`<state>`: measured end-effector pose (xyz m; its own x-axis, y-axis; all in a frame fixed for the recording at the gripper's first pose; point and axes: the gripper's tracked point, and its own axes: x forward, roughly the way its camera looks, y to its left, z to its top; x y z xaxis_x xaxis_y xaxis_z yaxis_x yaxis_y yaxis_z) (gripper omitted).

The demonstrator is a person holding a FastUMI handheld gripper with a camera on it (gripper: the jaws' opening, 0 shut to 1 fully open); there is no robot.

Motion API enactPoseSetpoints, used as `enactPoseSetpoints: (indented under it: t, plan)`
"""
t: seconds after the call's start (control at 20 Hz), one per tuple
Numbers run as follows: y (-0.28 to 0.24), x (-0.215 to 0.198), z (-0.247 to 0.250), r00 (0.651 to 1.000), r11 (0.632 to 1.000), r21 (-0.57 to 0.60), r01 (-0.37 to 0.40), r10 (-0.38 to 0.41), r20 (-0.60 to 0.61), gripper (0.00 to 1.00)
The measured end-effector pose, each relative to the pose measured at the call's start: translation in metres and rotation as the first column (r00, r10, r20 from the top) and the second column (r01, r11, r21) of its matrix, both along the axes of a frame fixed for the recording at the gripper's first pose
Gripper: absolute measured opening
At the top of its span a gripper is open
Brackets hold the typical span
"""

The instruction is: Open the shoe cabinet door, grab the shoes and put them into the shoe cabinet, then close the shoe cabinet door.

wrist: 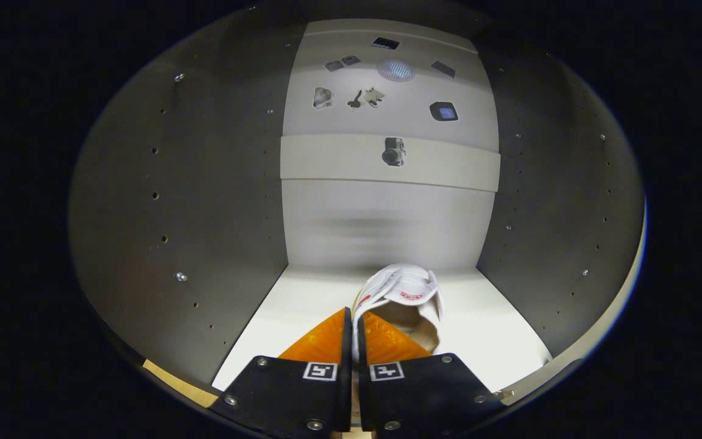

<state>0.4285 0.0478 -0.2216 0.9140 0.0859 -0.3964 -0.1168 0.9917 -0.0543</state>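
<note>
I am looking into the shoe cabinet (217,201), with its grey side walls on either side and its white back panel (387,219) beyond. A white shoe (403,289) with a red label on its tongue hangs just ahead of my fingers, over the white cabinet floor (491,329). My gripper (354,323) is shut on the shoe's side edge, the thin white rim pinched between the two orange fingers (323,338). The shoe's opening faces me; its toe points toward the back panel. Whether the sole touches the floor is hidden.
A horizontal white rail (339,155) crosses the back panel, which carries small dark stickers. The left wall (162,183) and right wall (564,201) have rows of peg holes and screws. The cabinet's front edge (595,341) curves by at the right.
</note>
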Motion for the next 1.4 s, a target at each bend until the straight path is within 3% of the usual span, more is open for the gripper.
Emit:
enactPoseSetpoints:
  t: [0.15, 0.5, 0.95, 1.15, 1.4]
  plan:
    - [0.003, 0.0, 0.0, 1.0, 1.0, -0.007, -0.012, 0.012, -0.004, 0.1]
    - [0.008, -0.002, -0.002, 1.0, 0.999, -0.037, -0.007, 0.006, -0.006, 0.32]
    - [0.008, -0.002, -0.006, 0.999, 0.996, -0.087, 0.016, -0.02, -0.038, 0.37]
    - [0.009, -0.001, -0.006, 0.999, 0.996, -0.084, 0.021, -0.025, -0.043, 0.43]
    - [0.01, -0.003, -0.004, 0.999, 0.997, -0.077, 0.02, -0.023, -0.044, 0.58]
